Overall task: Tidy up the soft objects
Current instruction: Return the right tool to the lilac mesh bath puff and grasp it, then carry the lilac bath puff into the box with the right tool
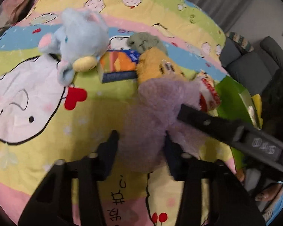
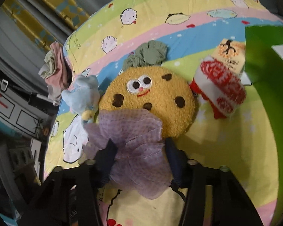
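Observation:
A purple mesh puff [image 1: 156, 101] lies on the striped cartoon bedsheet [image 1: 37, 169]. My left gripper [image 1: 141, 148] is shut on its near end, with the mesh filling the gap between the pads. In the right wrist view my right gripper [image 2: 139, 152] is shut on the same puff [image 2: 130, 128], which bunches between its fingers. One right finger [image 1: 190, 114] reaches into the puff from the right. Just behind lies a round cookie plush [image 2: 151, 101] with its face up. A blue plush animal [image 1: 81, 37] lies to the left and a red-and-white plush [image 2: 218, 90] to the right.
A green cloth [image 2: 149, 54] lies behind the cookie plush and an orange-and-blue box [image 1: 118, 66] beside it. A green bag [image 2: 264, 103] stands at the right. A beige packet [image 2: 230, 52] lies near it. Clothes [image 2: 54, 69] pile at the bed's far left edge. A grey sofa [image 1: 251, 66] is beyond the bed.

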Demonstrator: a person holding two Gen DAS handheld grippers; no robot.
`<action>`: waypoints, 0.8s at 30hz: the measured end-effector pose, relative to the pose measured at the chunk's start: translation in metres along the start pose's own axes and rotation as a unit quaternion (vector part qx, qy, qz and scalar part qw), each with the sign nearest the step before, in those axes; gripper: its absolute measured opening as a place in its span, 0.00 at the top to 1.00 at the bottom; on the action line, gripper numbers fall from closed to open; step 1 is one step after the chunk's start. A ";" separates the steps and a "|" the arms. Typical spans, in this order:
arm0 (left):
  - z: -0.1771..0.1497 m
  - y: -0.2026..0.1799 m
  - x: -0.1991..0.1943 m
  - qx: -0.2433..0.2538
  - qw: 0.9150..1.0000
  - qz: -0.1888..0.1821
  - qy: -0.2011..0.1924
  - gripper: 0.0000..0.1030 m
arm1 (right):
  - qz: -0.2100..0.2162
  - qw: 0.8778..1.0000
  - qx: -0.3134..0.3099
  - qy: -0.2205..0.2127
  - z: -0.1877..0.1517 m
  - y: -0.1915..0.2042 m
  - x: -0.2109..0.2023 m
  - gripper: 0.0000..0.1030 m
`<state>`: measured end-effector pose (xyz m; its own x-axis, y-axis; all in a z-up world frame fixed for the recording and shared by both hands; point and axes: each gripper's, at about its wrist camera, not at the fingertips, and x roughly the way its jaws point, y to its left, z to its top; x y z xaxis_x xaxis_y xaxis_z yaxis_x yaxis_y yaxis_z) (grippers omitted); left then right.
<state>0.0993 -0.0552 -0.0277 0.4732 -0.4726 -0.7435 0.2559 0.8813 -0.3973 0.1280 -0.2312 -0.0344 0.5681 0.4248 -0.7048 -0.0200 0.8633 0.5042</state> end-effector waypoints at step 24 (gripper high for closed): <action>0.001 -0.044 -0.075 0.030 0.993 -0.075 -0.086 0.72 | 0.071 0.994 -0.034 -0.080 -0.014 0.035 -0.088 0.79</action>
<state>0.0536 -0.0585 0.0466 0.5624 -0.5962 -0.5730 0.3809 0.8018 -0.4604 0.0660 -0.2349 0.0385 0.6790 0.5002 -0.5373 -0.1626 0.8163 0.5543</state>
